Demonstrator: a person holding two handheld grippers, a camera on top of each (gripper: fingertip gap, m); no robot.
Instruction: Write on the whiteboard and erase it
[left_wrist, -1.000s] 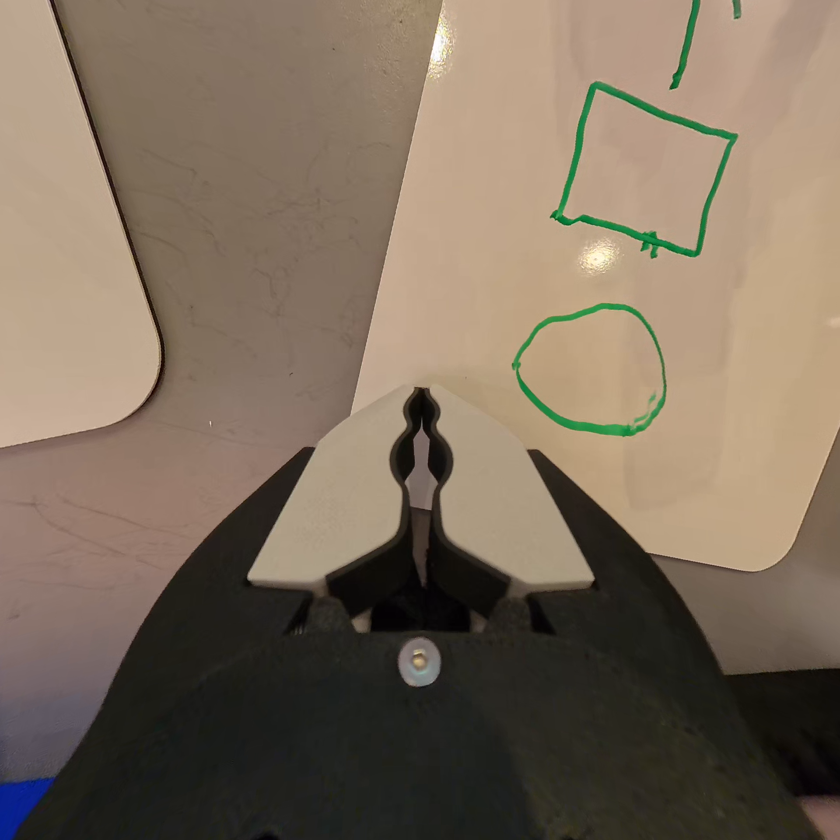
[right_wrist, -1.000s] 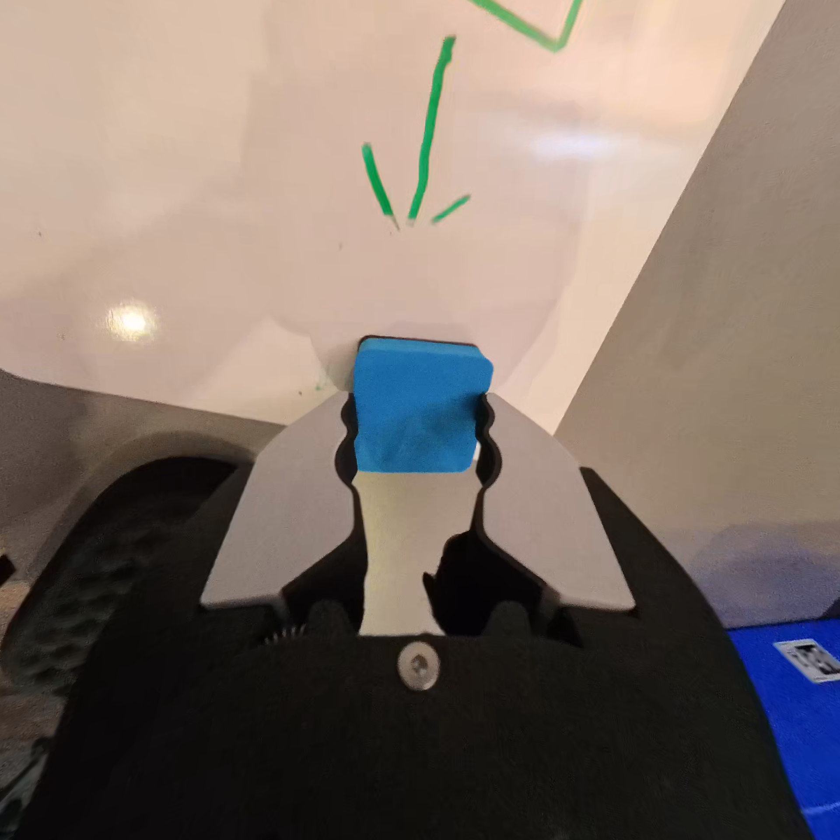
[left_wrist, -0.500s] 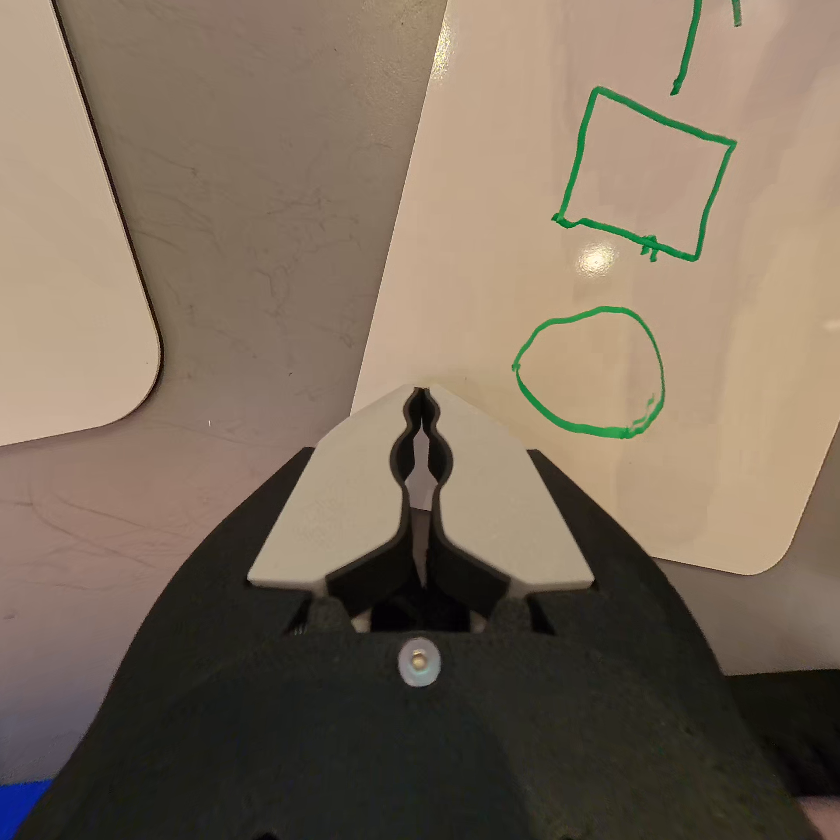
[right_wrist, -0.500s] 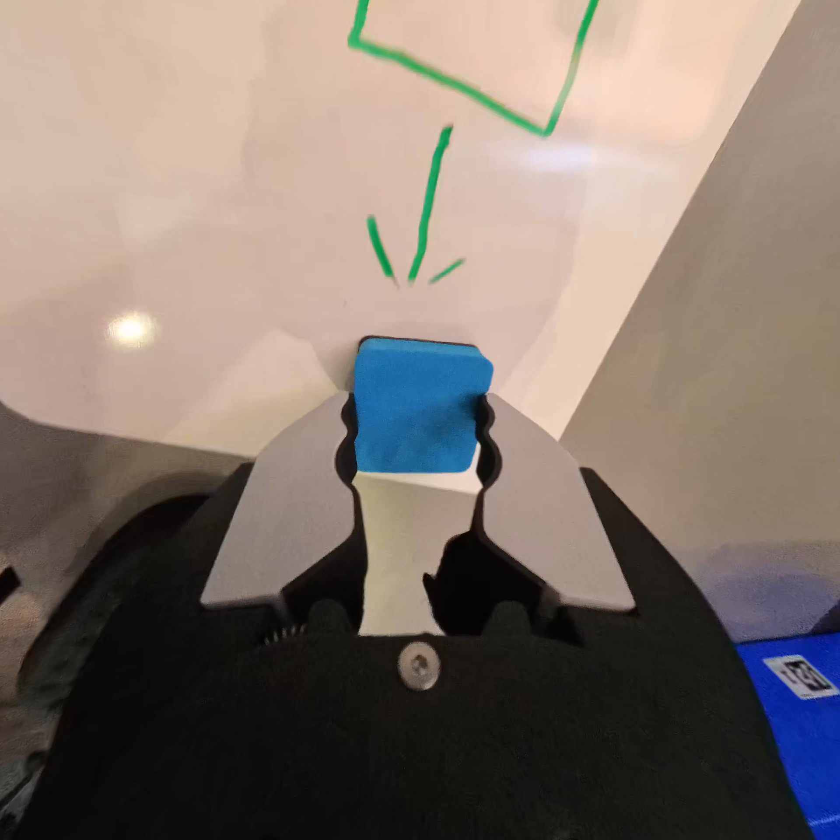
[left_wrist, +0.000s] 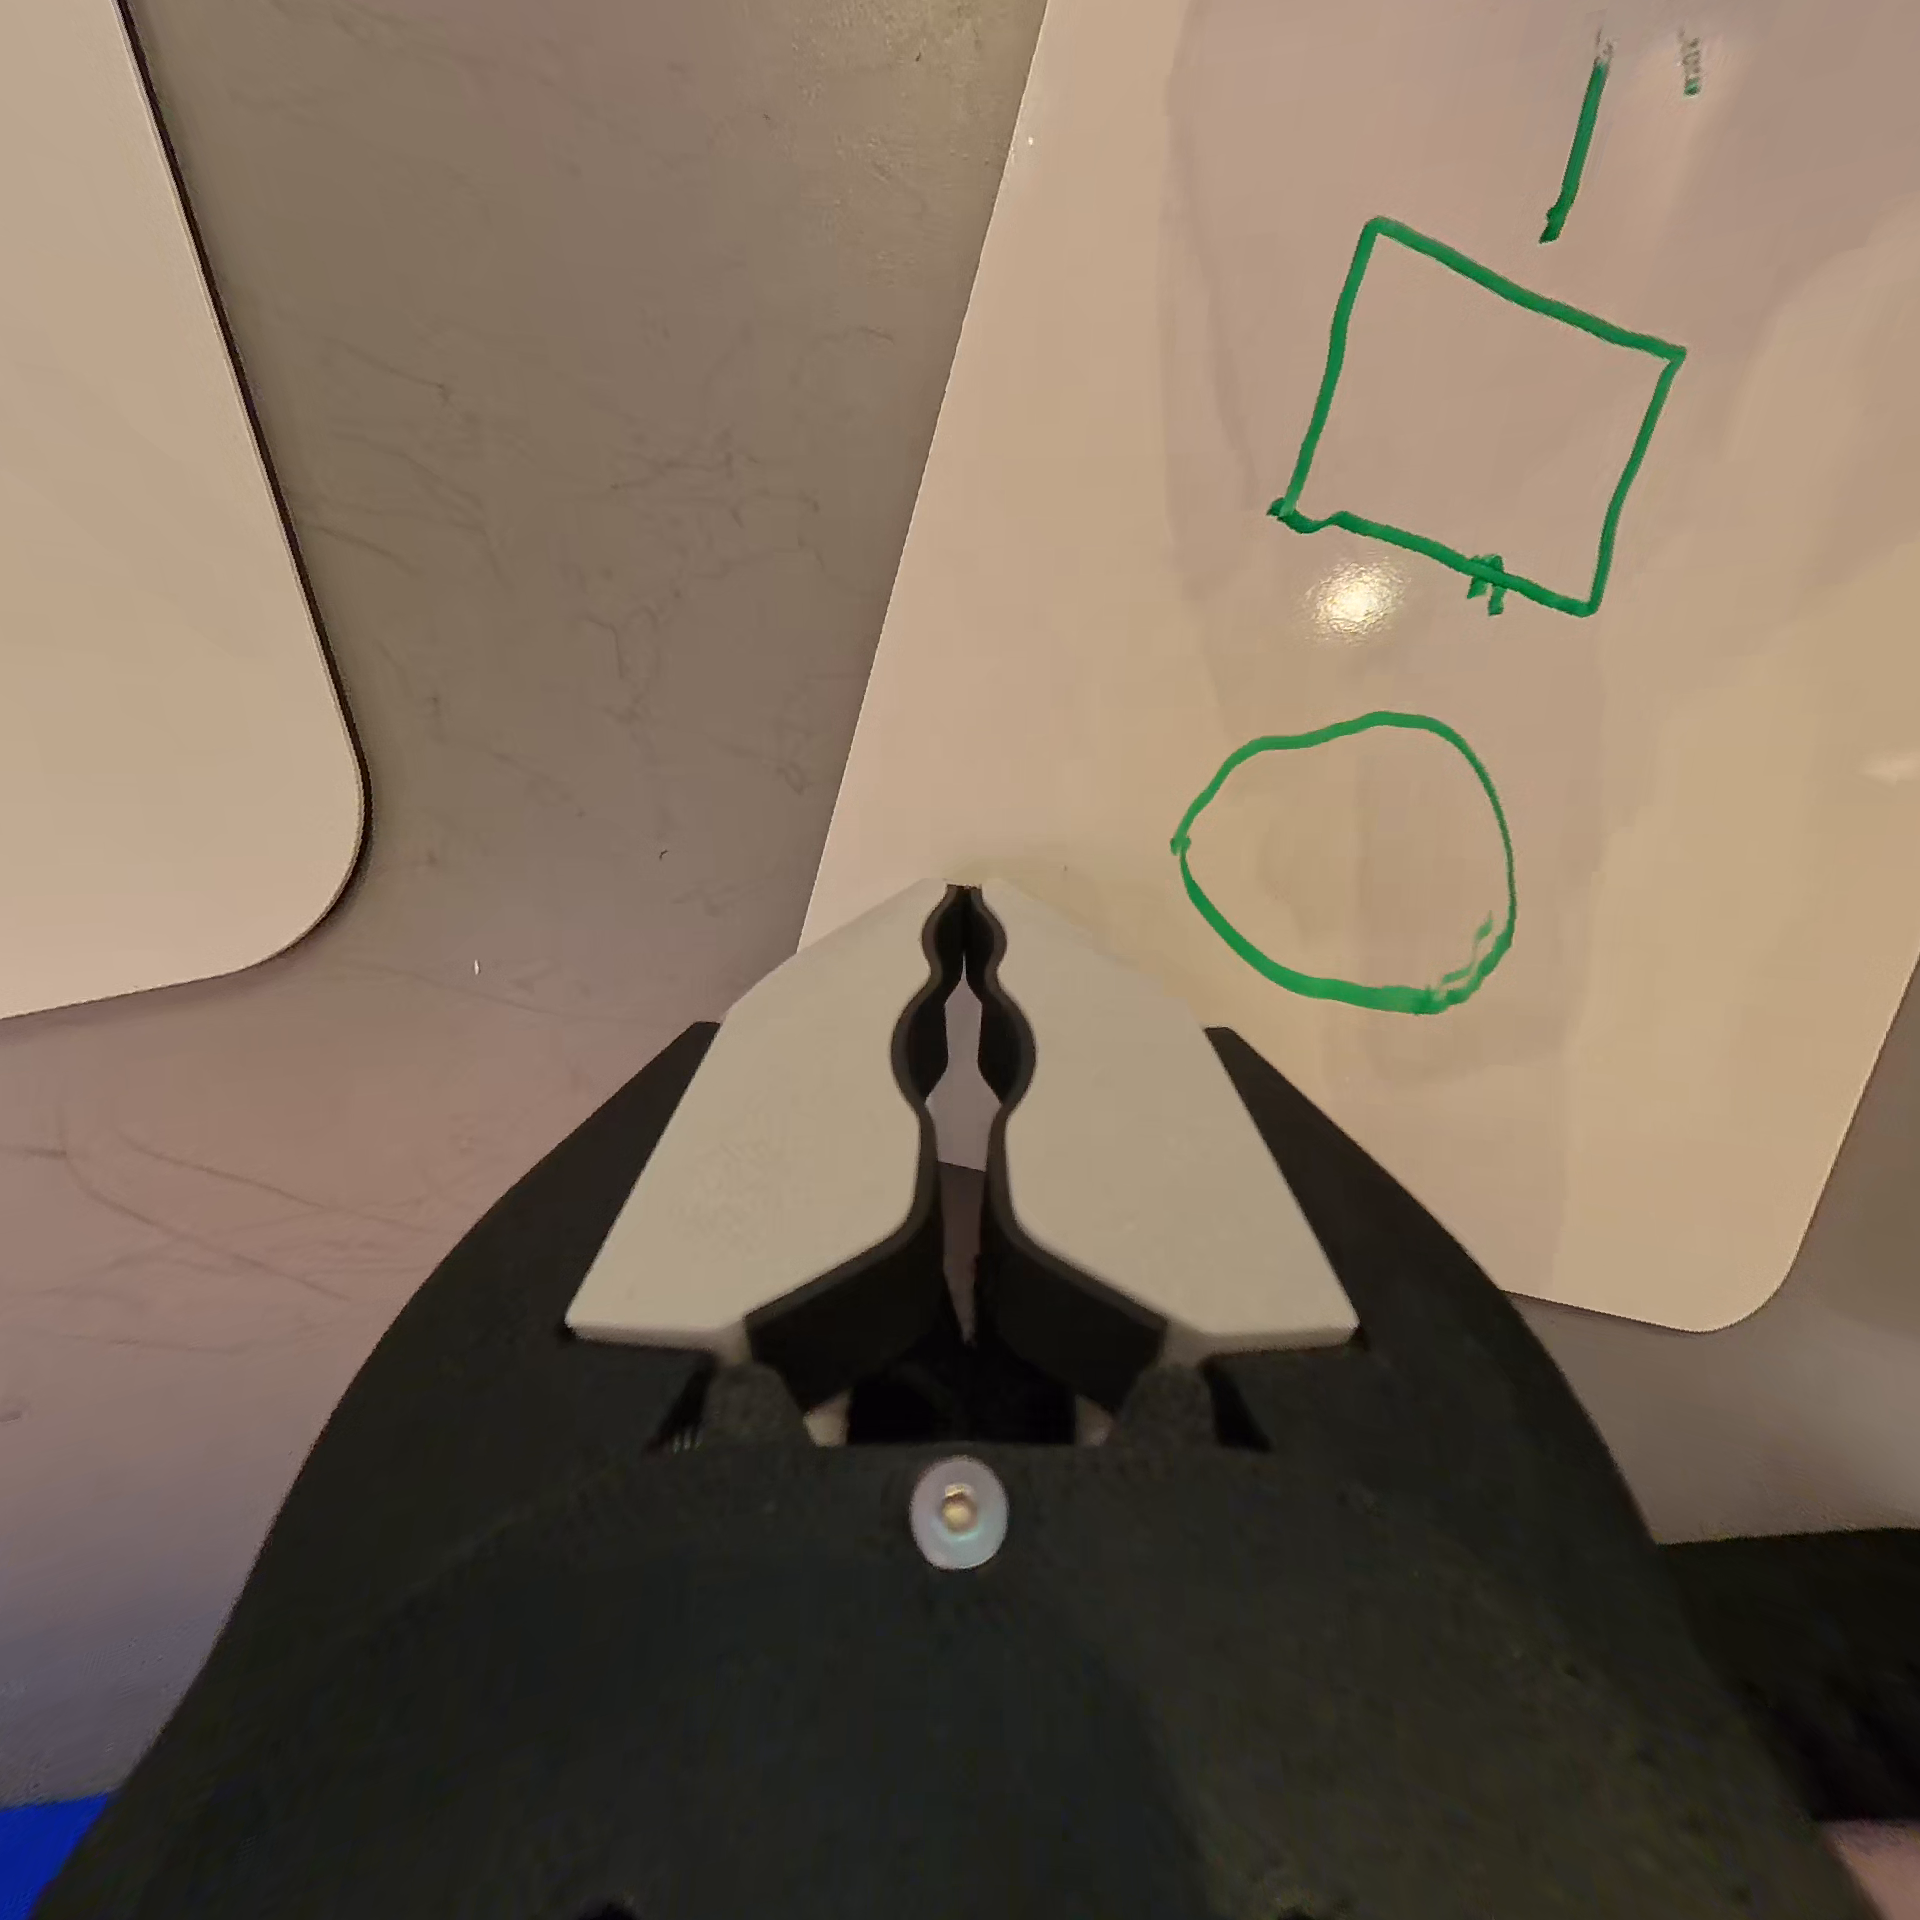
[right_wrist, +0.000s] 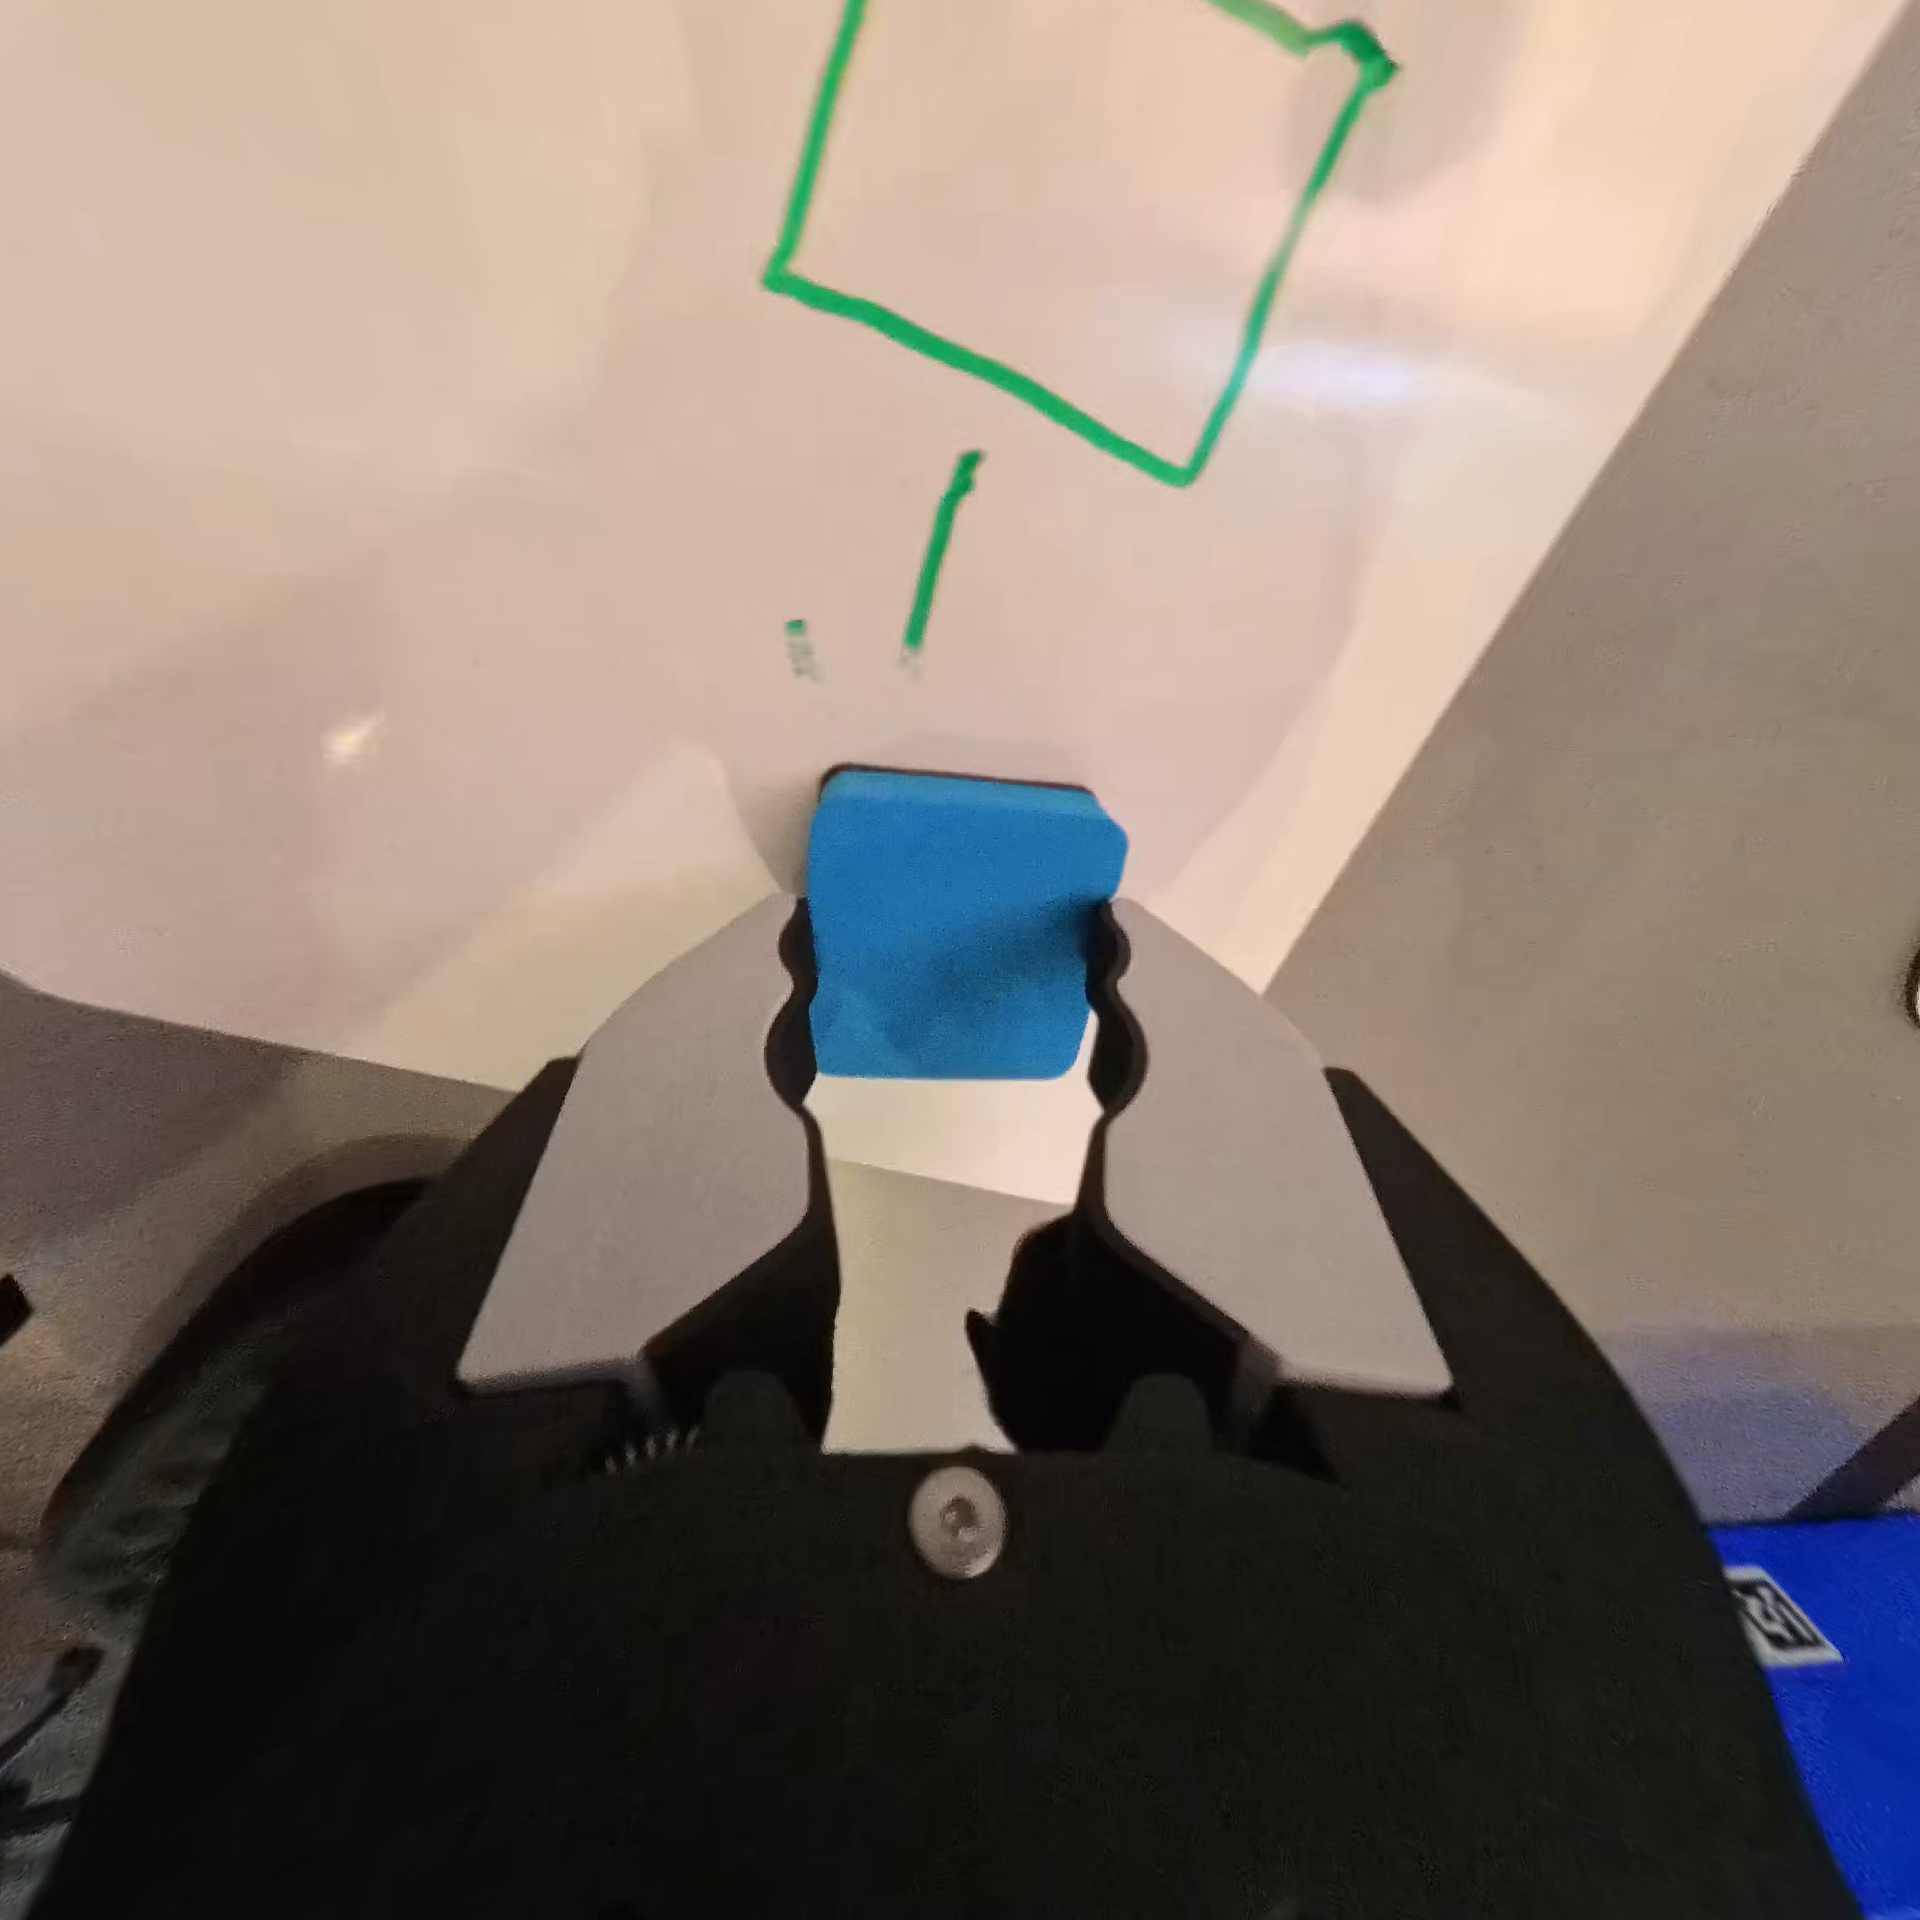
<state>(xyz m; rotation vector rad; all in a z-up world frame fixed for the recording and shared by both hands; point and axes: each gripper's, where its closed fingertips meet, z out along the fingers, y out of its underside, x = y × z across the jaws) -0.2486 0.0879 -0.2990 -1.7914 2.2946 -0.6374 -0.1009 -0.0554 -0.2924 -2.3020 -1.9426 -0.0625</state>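
Note:
A white whiteboard (left_wrist: 1091, 520) lies on a grey table and bears a green square (left_wrist: 1475, 416), a green circle (left_wrist: 1345, 862) and a short green line (left_wrist: 1579, 145). My left gripper (left_wrist: 966, 891) is shut with nothing between its pads; its tips rest at the board's left edge. My right gripper (right_wrist: 951, 925) is shut on a blue eraser (right_wrist: 961, 925), which presses on the whiteboard (right_wrist: 416, 364) just below the green line (right_wrist: 940, 551) and a faint green smudge (right_wrist: 800, 649). The green square (right_wrist: 1049, 239) lies beyond.
A second white board (left_wrist: 135, 520) lies at the left on the grey table (left_wrist: 582, 416). A blue mat (right_wrist: 1839, 1683) with a printed marker tag shows at the lower right. The left gripper's black body (right_wrist: 156, 1351) shows at the lower left. The left gripper's tips are roughly 20 cm from the right gripper's.
My right gripper has slid the eraser over the arrow's tip: its two side strokes and the line's end are wiped away, leaving a short line and a faint smudge. The left gripper has stayed put.

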